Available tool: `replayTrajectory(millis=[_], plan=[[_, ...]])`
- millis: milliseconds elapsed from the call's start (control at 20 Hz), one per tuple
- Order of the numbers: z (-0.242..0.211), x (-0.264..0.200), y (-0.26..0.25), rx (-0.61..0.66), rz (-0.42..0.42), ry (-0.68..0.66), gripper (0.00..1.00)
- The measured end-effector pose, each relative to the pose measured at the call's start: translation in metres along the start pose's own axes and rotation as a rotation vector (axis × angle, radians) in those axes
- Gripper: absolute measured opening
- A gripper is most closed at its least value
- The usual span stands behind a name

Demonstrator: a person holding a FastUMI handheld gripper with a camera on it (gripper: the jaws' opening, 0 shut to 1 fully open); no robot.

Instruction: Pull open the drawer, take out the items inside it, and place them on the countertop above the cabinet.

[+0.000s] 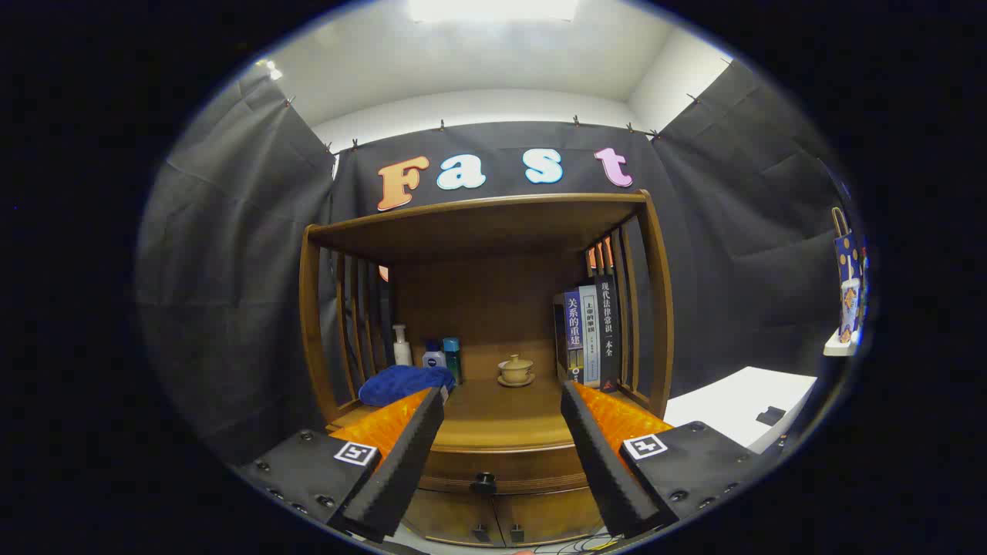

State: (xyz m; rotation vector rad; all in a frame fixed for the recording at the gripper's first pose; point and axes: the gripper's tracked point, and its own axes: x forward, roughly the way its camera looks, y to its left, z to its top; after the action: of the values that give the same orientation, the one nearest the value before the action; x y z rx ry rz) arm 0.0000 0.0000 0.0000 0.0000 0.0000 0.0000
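A wooden cabinet stands ahead of my gripper (501,393), which is open with nothing between its fingers. The drawer (501,469) sits closed under the countertop (501,416), and its small dark knob (483,483) lies low between the two fingers, some way beyond them. On the countertop, inside the slatted shelf frame, rest a blue cloth (405,383), a white pump bottle (401,345), two small blue bottles (443,358), a lidded tea cup on a saucer (516,371) and a row of upright books (590,333).
Below the drawer are two cabinet doors with small knobs (497,532). A white table (740,412) stands to the right of the cabinet. A patterned gift bag (848,285) sits on a small shelf at the far right. Cables lie on the floor beneath the cabinet.
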Motion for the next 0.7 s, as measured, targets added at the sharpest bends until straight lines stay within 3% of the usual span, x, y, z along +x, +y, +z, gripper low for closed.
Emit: replayTrajectory(millis=[700], plan=[[0.0021, -0.0034, 0.0080, -0.019, 0.013, -0.002, 1.00]])
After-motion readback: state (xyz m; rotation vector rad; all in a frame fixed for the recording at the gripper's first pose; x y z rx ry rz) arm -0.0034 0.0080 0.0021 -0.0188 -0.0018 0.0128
